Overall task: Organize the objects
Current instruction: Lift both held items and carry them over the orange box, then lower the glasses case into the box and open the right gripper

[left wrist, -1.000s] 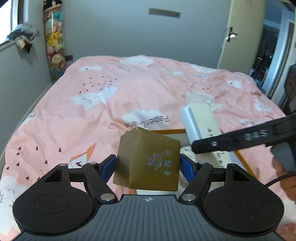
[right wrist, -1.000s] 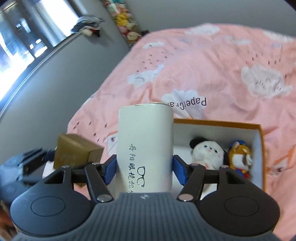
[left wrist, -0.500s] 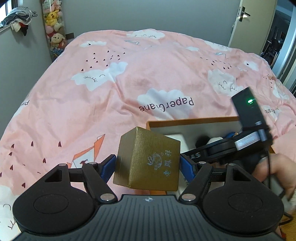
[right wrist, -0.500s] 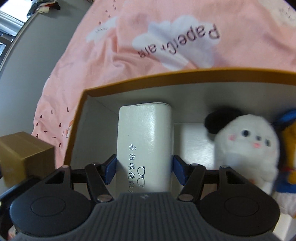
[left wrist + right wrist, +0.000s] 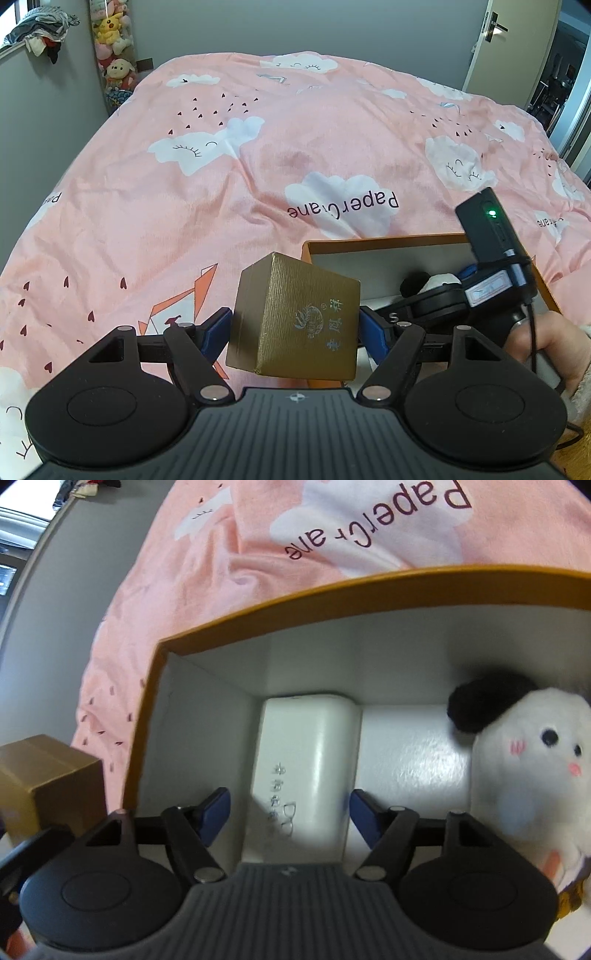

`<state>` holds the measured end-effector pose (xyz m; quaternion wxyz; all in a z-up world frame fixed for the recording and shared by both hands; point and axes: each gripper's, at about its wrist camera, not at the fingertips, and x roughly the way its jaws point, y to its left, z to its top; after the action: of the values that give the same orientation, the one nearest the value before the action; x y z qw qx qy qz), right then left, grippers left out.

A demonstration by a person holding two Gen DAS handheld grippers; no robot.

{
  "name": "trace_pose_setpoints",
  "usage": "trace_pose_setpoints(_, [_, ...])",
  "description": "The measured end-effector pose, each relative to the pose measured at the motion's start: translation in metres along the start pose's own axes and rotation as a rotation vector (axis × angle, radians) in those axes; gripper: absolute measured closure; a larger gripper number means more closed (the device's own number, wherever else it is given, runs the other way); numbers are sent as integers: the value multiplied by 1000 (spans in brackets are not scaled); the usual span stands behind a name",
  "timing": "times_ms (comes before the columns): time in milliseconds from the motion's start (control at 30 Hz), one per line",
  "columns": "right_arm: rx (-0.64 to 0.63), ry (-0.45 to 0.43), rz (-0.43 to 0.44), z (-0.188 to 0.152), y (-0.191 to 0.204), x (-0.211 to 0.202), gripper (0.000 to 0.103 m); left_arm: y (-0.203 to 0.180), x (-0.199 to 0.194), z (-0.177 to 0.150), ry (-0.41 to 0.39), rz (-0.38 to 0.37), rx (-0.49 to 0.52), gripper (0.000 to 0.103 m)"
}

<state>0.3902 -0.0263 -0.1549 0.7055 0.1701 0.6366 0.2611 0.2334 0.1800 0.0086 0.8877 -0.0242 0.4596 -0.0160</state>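
Moved since before: right gripper has dropped from above the bed down into the orange box, carrying the white case in with it; the left gripper has shifted a little toward the box.
Right gripper state: its jaws have just been opening; the blue pads now stand clear of the white case on both sides, gaps showing, so nothing is gripped.
White case: lies on the box floor between the parted pads, its far end against the back wall, near the box's left wall.
Left gripper state: clamped on the gold box, pads pressing its two sides.
Gold box: held in the air, tilted, a printed emblem on its near face, just outside the orange box's left wall; in the right wrist view it shows at the left edge.
Orange box: open-topped, white inside, sitting on the pink bedspread toward the bed's near right part.
Plush toy: a white one with a black ear stands in the box to the right of the case, well apart from it; something orange sits at its right, mostly cut off.
Person: a hand grips the right gripper's handle at the right edge of the left wrist view.
Surroundings: stuffed toys hang in the far left corner; a door stands far right.
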Motion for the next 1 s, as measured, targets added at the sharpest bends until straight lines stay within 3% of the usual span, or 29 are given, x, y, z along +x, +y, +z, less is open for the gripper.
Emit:
trace_pose_setpoints(133, [5,37,-5,-10,-5,-6,53,-3,-4,-1,-6,-6,7,19])
trace_pose_setpoints(233, [4,27,-14,-13,-5,-4,64,-6,-6,-1,-10,-9,14,19])
trace_pose_setpoints(467, [-3,14,9,-15,-6,-4,68,-20,-15,-1,-18,-15,72,19])
trace_pose_setpoints(700, [-128,-92,-42,-39,-9,-81,67,-69,-12,-5,-14,-86,261,19])
trace_pose_setpoints(867, [-173,-133,-126,-59,-32,-130,67,-110,24,-13,78,-138,390,19])
trace_pose_setpoints(1000, [-171,-122,-152,-63,-48,-133,67,-124,60,-19,185,-153,426,19])
